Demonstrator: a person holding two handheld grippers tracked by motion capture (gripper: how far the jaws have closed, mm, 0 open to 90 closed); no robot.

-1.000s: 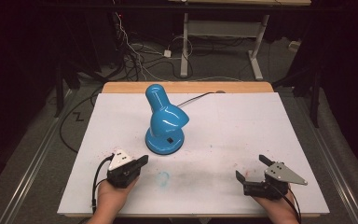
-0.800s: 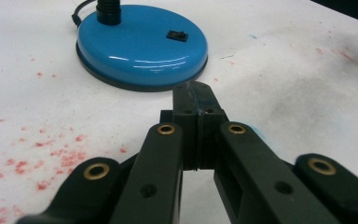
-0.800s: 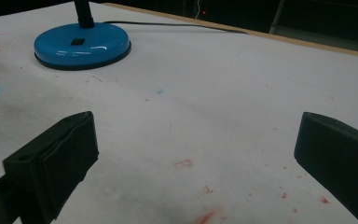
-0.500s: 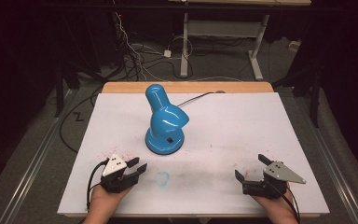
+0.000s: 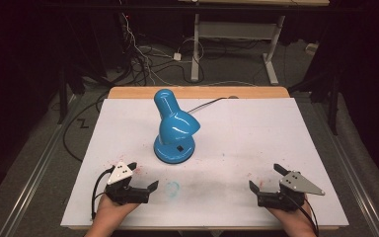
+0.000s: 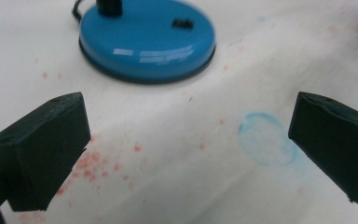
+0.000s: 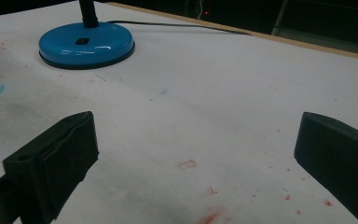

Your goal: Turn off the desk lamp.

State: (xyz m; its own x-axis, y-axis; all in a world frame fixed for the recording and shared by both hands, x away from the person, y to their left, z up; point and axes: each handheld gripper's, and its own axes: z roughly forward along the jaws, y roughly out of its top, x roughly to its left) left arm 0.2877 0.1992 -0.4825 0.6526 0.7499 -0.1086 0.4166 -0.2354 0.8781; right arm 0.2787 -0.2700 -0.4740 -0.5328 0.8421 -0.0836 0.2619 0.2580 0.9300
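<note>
A blue desk lamp point(image 5: 174, 128) stands a little left of the middle of the counter point(image 5: 276, 133), its round base flat on the white sheet and its shade tilted up toward eleven o'clock. A black cord point(image 5: 208, 103) runs from it toward one o'clock and off the far wooden edge.

Down at about seven o'clock from the lamp, the left tongs point(image 5: 143, 177) sit low over the sheet, held in a hand point(image 5: 112, 210) coming in from the near edge. Their jaws are spread wide with nothing between them. From the left gripper view, the lamp's base point(image 6: 147, 39) lies ahead and well apart, and a faint blue ring stain point(image 6: 265, 139) marks the sheet near the right-hand jaw, with red specks scattered about.

The right tongs point(image 5: 265, 177) rest at around four o'clock from the lamp, near the front right of the counter, also gaping wide and holding nothing. In the right gripper view the lamp base point(image 7: 86, 45) sits far off toward ten o'clock.
</note>
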